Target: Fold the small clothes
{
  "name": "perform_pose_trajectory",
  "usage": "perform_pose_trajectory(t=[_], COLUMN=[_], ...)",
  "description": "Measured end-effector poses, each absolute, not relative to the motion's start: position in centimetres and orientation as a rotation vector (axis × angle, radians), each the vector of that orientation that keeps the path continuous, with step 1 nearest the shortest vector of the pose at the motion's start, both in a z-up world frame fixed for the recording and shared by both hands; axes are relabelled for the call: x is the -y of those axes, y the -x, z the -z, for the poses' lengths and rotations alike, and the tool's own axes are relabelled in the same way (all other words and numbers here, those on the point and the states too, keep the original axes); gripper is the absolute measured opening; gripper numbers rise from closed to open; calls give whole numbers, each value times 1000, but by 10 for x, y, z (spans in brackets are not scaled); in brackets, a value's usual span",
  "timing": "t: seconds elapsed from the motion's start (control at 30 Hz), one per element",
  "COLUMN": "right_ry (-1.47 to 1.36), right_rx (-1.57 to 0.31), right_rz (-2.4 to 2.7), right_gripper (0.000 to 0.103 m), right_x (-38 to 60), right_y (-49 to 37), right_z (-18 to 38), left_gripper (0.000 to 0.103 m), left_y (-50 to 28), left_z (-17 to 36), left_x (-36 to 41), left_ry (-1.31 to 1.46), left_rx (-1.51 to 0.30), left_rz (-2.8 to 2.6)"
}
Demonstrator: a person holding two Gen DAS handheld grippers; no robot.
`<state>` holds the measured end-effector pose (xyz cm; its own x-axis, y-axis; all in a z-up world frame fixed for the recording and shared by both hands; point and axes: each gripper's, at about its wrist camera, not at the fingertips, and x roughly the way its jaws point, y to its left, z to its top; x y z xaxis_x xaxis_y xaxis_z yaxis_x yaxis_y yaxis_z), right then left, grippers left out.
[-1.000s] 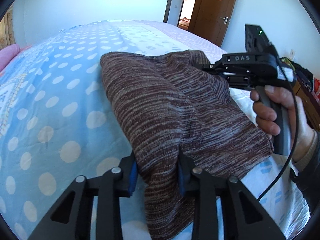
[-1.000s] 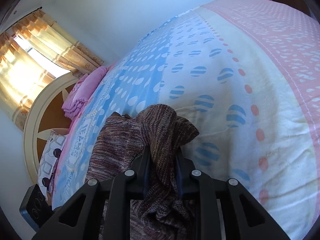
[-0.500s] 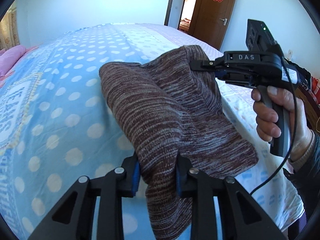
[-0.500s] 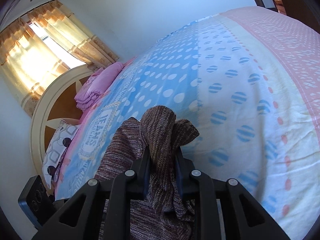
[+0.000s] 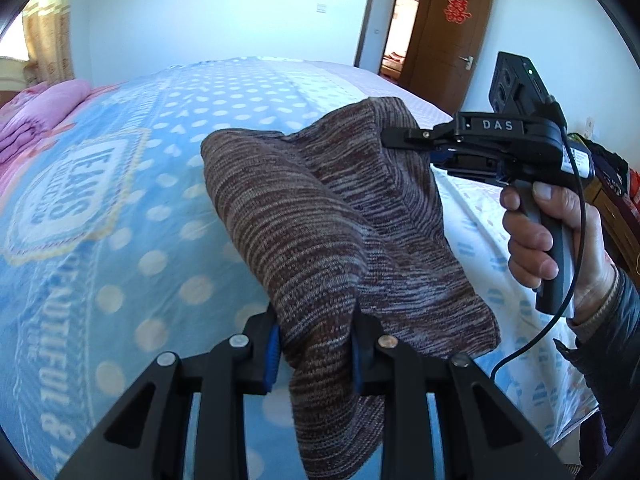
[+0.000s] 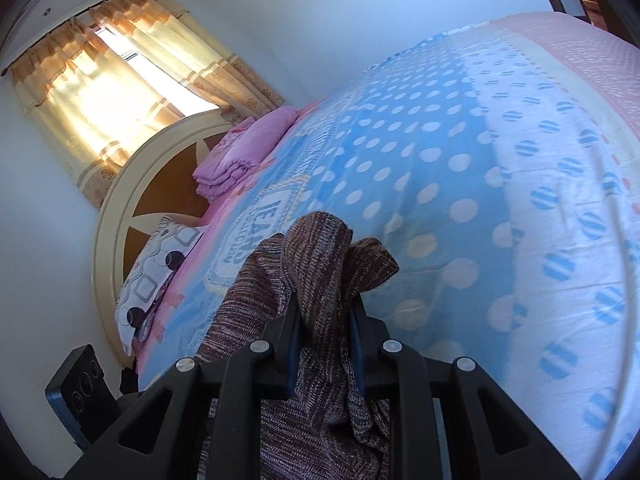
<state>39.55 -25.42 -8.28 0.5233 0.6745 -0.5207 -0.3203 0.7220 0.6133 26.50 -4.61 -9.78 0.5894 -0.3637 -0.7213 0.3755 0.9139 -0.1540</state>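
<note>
Gripping bunched knit: left gripper (image 5: pixel 316 344) and right gripper (image 6: pixel 326 332), each clamped narrow on the brown sweater (image 5: pixel 320 216). Garment: now raised higher off the polka-dot bedspread (image 5: pixel 120 240) than a moment ago, slung between them. Fold: likely mid-carry, not yet laid.

Home bedroom, bed (image 6: pixel 460 168) with dotted blue cover, rounded headboard (image 6: pixel 116 216), curtained window (image 6: pixel 100 92), wooden door (image 5: pixel 452 36)

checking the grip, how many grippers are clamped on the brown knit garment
2: the left gripper pinches the brown knit garment at its near edge, the right gripper pinches a bunched corner on the far right side.
</note>
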Motion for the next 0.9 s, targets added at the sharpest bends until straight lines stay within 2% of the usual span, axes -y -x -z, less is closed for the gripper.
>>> perform_pose_trajectory(t=[0.9], right_ry=[-426], right_rx=[-860], right_rz=[-804], right_gripper=[21], right_x=[108], right_y=[-382], right_z=[78], left_gripper=[28], left_y=[-208], left_z=[99], left_x=[-50], left_ry=[66], left_rx=[-802], left_rz=[265])
